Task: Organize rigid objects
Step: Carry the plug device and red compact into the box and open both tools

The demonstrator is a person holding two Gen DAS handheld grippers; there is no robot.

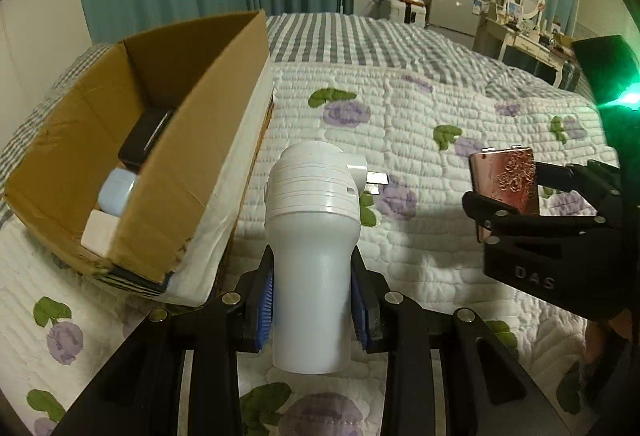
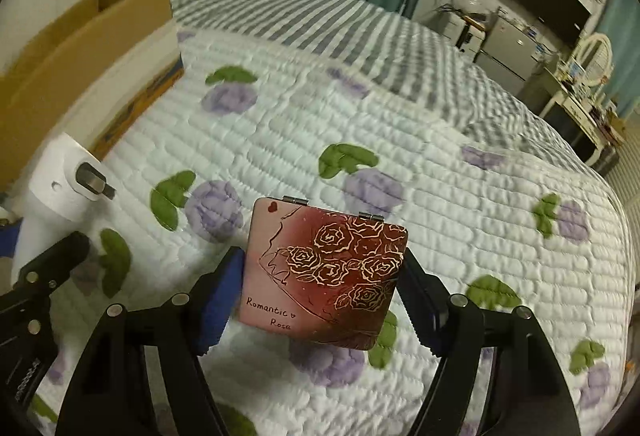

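**Two grippers, two things held over the bed**

Our left gripper (image 1: 312, 310) is squeezed tight on a white plug-in device (image 1: 312, 236). Its blue pads (image 1: 267, 306) press on both sides of the round white body. The device points away from us, and two metal plug pins (image 1: 376, 184) stick out near its far end. It hangs just above the quilt (image 1: 420, 108).

Our right gripper (image 2: 320, 284) holds a square pink compact mirror (image 2: 326, 268) with gold roses and the words "Romantic Rose". The blue pads (image 2: 216, 300) touch its left and right edges. The hinges sit on the far edge.

The two grippers are near each other. The quilt under them is white with purple flowers and green leaves.

On the left stands an open cardboard box (image 1: 208, 108). Inside it we see a black thing (image 1: 144, 140), a pale blue thing (image 1: 116, 192) and a white thing (image 1: 100, 232).
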